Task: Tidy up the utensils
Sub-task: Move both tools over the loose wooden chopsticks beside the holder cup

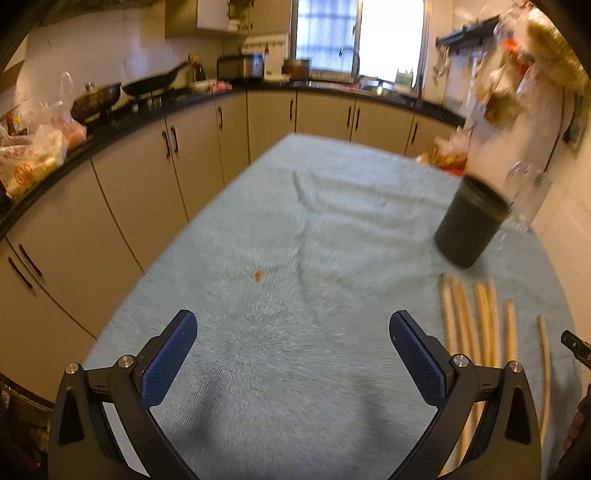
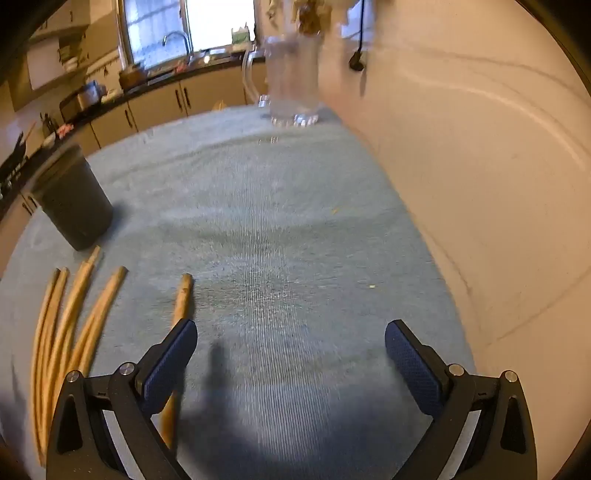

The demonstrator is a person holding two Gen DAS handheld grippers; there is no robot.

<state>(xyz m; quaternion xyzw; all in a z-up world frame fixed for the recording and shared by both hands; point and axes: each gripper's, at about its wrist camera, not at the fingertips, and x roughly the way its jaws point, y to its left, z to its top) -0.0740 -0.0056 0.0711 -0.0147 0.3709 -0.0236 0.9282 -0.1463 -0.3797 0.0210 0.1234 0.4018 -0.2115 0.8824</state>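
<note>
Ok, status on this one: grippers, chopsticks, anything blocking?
Left gripper open, empty. Right gripper open, empty. Pale wooden chopsticks loose on blue cloth, dark round cup upright beyond them. Nothing blocking.

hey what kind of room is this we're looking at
Almost certainly a home kitchen. A dark countertop over cream cabinets wraps the room, pans sit on it, and a faucet stands under the window. Chopsticks lie on a towel-covered table.
</note>
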